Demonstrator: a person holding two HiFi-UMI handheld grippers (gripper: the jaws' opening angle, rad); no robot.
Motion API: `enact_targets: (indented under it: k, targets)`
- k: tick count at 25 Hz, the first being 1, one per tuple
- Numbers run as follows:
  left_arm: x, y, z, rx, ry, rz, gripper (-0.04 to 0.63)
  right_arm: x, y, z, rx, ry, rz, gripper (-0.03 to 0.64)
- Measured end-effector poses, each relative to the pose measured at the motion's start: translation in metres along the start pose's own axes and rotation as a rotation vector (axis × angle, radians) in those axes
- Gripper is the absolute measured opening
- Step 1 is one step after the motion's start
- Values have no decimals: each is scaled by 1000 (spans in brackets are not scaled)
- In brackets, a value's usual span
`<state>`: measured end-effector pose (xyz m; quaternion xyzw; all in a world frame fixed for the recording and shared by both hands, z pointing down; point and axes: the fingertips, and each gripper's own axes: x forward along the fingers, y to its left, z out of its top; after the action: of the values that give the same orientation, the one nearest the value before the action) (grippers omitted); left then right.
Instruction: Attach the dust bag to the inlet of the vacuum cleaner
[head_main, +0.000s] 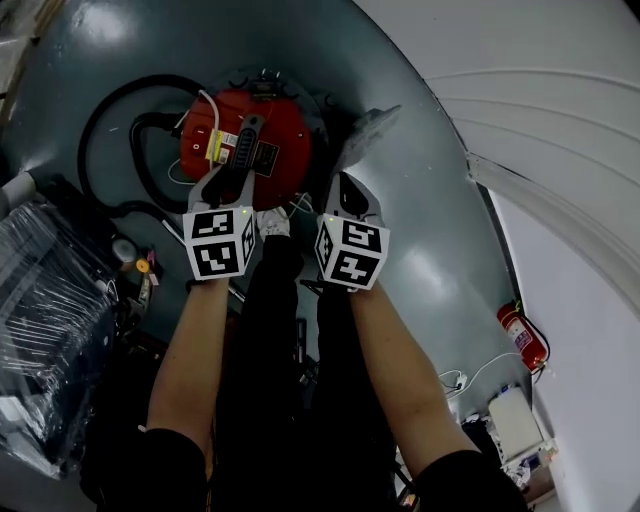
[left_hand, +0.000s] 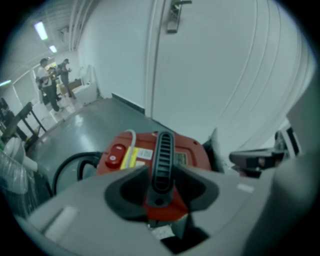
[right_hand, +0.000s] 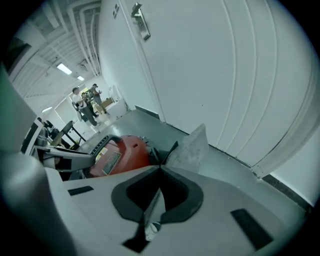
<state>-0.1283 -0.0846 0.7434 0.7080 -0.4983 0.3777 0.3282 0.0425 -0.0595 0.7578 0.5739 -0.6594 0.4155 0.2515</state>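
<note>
The red vacuum cleaner (head_main: 285, 135) stands on the grey floor, with a black ribbed handle (left_hand: 163, 155) across its top. My left gripper (head_main: 243, 150) reaches down over that handle; in the left gripper view its jaws (left_hand: 160, 172) stand either side of the handle, close to it but not squeezing it. My right gripper (head_main: 345, 188) is just right of the vacuum and is shut on the pale grey dust bag (head_main: 368, 128). In the right gripper view the bag (right_hand: 192, 145) sticks up beyond the closed jaws (right_hand: 159, 171), beside the vacuum (right_hand: 125, 152).
A black hose (head_main: 105, 125) loops on the floor left of the vacuum. Plastic-wrapped goods (head_main: 45, 300) stand at the left. A white door and wall (left_hand: 220, 65) rise right behind the vacuum. A fire extinguisher (head_main: 522, 335) sits at the right. People (left_hand: 50, 82) stand far off.
</note>
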Motion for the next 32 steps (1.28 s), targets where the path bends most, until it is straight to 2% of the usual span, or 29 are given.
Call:
enact_targets:
  k: [1, 2, 3, 6, 11, 17, 21, 25, 28, 32]
  targets:
    - [-10, 3, 5, -12, -30, 36, 146, -9, 1, 4, 4, -7, 5, -1]
    - [-22, 5, 11, -25, -63, 70, 41, -18, 3, 9, 2, -14, 18, -2]
    - [-34, 5, 17, -41, -91, 91, 0, -27, 5, 16, -7, -24, 31, -2]
    - [-70, -11, 34, -82, -143, 90, -2, -58, 11, 45, -39, -66, 51, -2]
    - [-147, -47, 85, -97, -249, 73, -4, -129, 25, 107, -82, -136, 59, -2]
    - [-283, -87, 163, -147, -363, 109, -3, -274, 61, 176, -139, -228, 187, -2]
    - [-354, -110, 210, -170, -446, 115, -3, -351, 80, 227, -143, -336, 273, -2]
    - [-423, -141, 269, -126, -555, 107, -3, -419, 94, 295, -184, -502, 316, -2]
    - [-479, -165, 314, -92, -632, 73, -2, -477, 100, 353, -246, -628, 287, -2]
    - [-518, -190, 342, -49, -691, 53, -2, -525, 87, 387, -243, -723, 244, -2]
